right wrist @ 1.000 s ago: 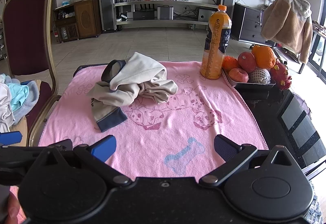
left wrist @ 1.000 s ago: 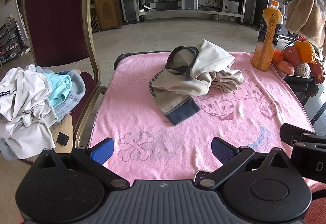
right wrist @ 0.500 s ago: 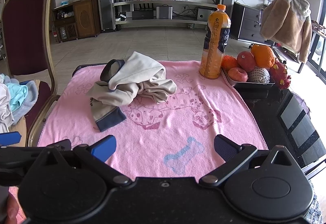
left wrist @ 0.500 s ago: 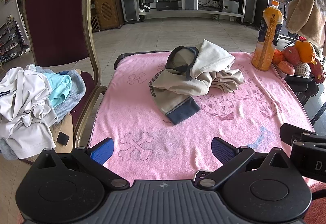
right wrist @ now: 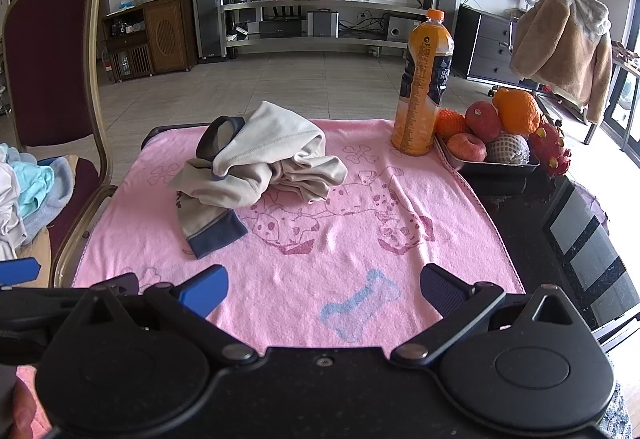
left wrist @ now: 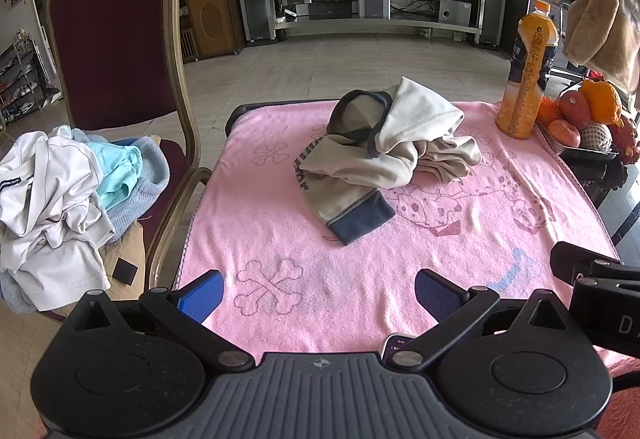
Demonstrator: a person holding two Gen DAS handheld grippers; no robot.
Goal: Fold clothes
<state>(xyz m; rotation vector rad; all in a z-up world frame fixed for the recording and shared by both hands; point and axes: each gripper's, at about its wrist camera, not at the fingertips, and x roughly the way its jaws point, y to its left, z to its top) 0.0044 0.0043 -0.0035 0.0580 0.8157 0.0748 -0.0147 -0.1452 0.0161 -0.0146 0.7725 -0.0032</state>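
Note:
A crumpled beige garment with dark navy trim (left wrist: 380, 163) lies in a heap on the pink towel (left wrist: 280, 239) that covers the table; it also shows in the right wrist view (right wrist: 256, 171). My left gripper (left wrist: 318, 293) is open and empty, above the towel's near edge, well short of the garment. My right gripper (right wrist: 324, 289) is open and empty, also over the near edge, to the right of the left one. A pile of white, light blue and grey clothes (left wrist: 68, 207) lies on the chair seat at the left.
A maroon chair with a gold frame (left wrist: 116, 39) stands left of the table. An orange juice bottle (right wrist: 424, 87) and a black tray of fruit (right wrist: 500, 135) sit at the table's far right. A tan fleece jacket (right wrist: 564, 47) hangs beyond.
The right wrist view has shifted slightly towards the table. The garment and the left gripper have not moved.

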